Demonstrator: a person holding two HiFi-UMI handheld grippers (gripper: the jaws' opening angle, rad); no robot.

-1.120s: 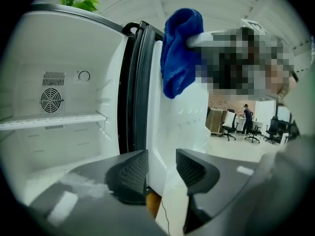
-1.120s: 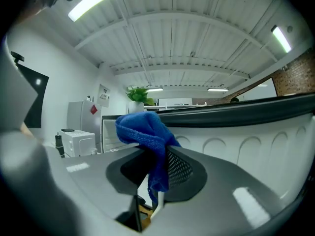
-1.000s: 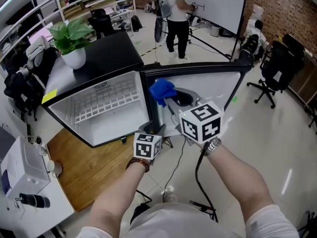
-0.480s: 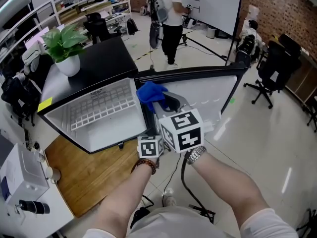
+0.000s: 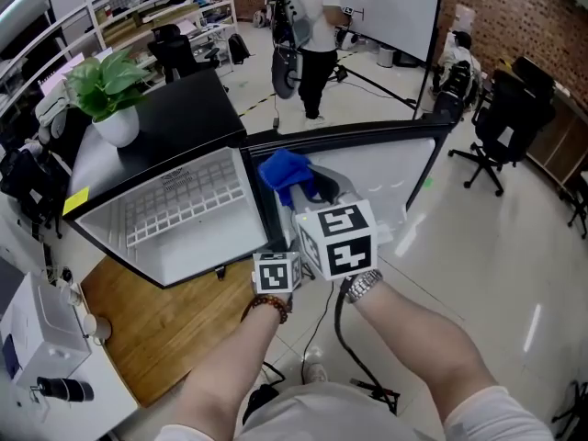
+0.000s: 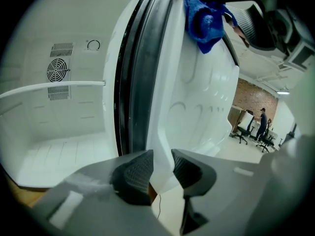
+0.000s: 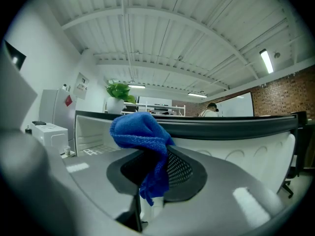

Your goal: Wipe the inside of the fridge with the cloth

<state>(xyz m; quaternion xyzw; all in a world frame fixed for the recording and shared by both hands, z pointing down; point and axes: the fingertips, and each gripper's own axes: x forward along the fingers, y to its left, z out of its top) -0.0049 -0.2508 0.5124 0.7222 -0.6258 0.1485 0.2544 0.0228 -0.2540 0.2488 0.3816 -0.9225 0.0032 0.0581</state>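
Head view: one mini fridge [image 5: 184, 108] with a glossy black top. Its door [image 5: 386, 163] is swung wide, and the liner inside is smooth white moulded plastic. One white wire shelf [image 5: 179, 196] sits in the cavity. One leafy potted plant [image 5: 110, 90] in a round white pot stands on top.

Left gripper view: my left claw [image 6: 162, 165] has just been closing. Its two ribbed dark pads now pinch the thin white edge of the door between them.

Right gripper view: my right claw [image 7: 156, 173] is narrow, clamped on one blue cloth [image 7: 140, 132]. The cloth is fuzzy and bunched, a lump above the pads and a tail hanging below. I hold it close to where the door meets the cabinet.
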